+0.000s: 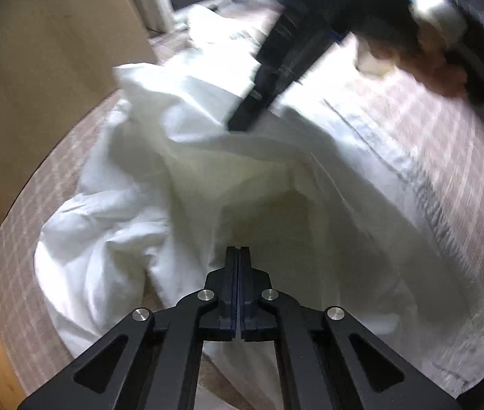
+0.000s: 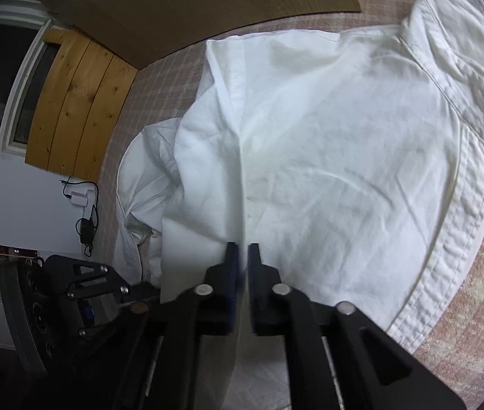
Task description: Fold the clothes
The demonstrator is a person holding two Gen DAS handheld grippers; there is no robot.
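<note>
White shirt lies rumpled on the plaid bed; left gripper fingers clenched — fabric draped just ahead; right gripper grasps a fold of the shirt.

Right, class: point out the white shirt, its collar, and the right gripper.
white shirt (image 2: pixel 327 157): right wrist view, middle of the back panel.
collar (image 2: pixel 460 58): right wrist view, the folded band at the top.
right gripper (image 2: pixel 244 259): right wrist view, between the fingertips pinching a fabric fold.
</note>
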